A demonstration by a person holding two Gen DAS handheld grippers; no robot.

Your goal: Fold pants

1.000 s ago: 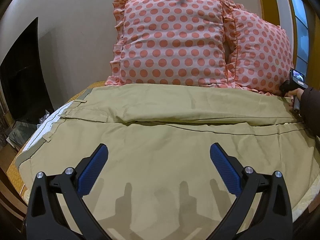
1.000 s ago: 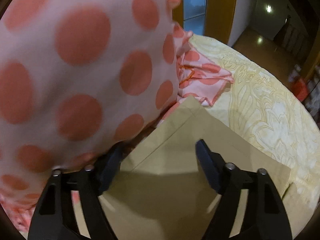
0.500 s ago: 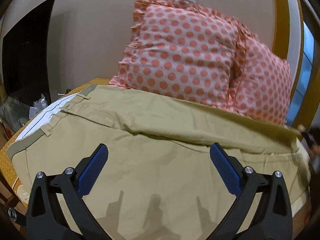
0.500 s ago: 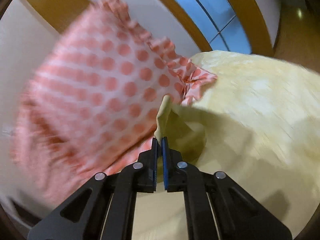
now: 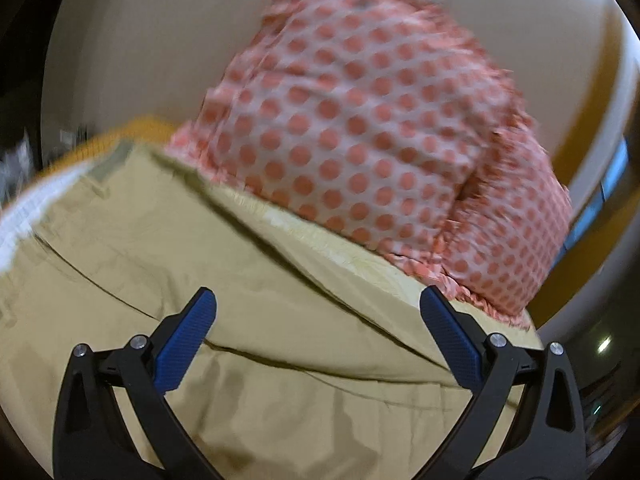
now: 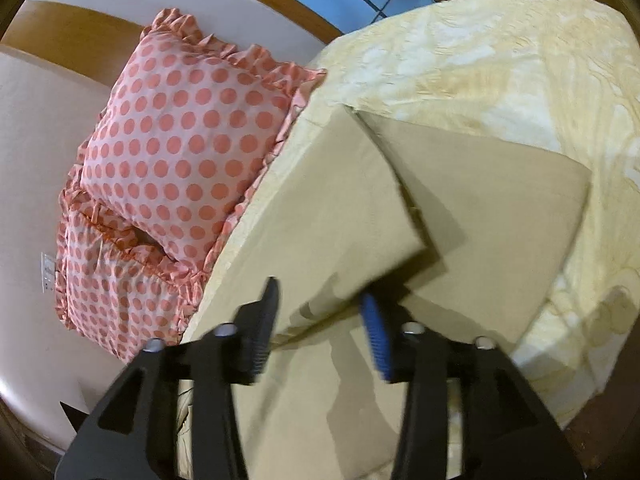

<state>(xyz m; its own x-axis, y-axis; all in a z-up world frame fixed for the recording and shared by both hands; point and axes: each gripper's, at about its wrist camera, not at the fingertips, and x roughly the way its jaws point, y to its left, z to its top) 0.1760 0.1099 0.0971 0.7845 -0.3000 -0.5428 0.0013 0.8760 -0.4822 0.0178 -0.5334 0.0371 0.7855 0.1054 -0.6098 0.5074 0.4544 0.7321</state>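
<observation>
Khaki pants (image 5: pixel 168 248) lie spread on the bed, waistband with white lining (image 5: pixel 32 208) at the left in the left wrist view. My left gripper (image 5: pixel 318 320) is open and empty above the pant legs. In the right wrist view the pants (image 6: pixel 328 208) show one leg end lying over the other, with the lower leg end (image 6: pixel 500 216) to the right. My right gripper (image 6: pixel 320 304) is open just above the upper leg's hem and holds nothing.
Two pink pillows with coral dots (image 5: pixel 360 120) lean on the wall behind the pants, also in the right wrist view (image 6: pixel 180 152). A pale yellow patterned bedspread (image 6: pixel 500 52) covers the bed. The bed's edge drops off at the right (image 6: pixel 592 380).
My right gripper was shut on the leg hem half a second ago; now it is open and the hem lies down. Both cameras have swung, and the left view is blurred.
</observation>
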